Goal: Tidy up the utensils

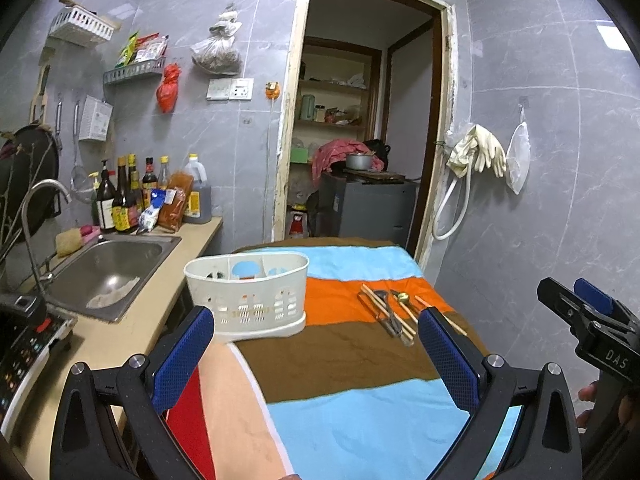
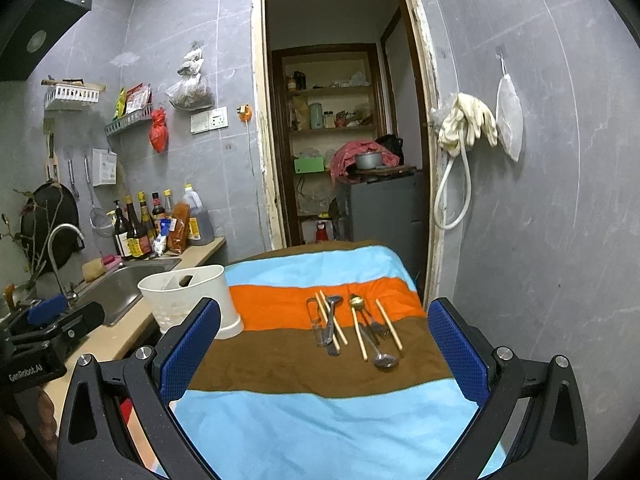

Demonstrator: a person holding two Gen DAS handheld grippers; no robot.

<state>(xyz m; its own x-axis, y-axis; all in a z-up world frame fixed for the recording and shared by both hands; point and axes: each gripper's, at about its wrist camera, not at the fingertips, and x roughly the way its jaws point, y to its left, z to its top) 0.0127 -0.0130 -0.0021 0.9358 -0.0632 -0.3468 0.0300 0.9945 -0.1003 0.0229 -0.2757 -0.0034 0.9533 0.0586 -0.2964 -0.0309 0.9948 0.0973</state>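
A white divided utensil holder (image 1: 248, 292) stands on the left edge of a striped cloth (image 1: 352, 408); it also shows in the right wrist view (image 2: 188, 296). Several wooden chopsticks (image 2: 358, 334), metal spoons (image 2: 332, 320) and a gold-headed spoon (image 2: 356, 302) lie loose on the orange and brown stripes, right of the holder. They show smaller in the left wrist view (image 1: 394, 312). My left gripper (image 1: 316, 336) is open and empty, above the cloth's near part. My right gripper (image 2: 324, 328) is open and empty, short of the utensils; it also shows in the left wrist view (image 1: 576, 300).
A counter with a steel sink (image 1: 108, 272), a tap (image 1: 36, 208) and several sauce bottles (image 1: 132, 196) runs along the left. An open doorway (image 1: 360, 140) with shelves lies behind the table. Gloves and a hose (image 1: 476, 156) hang on the right wall.
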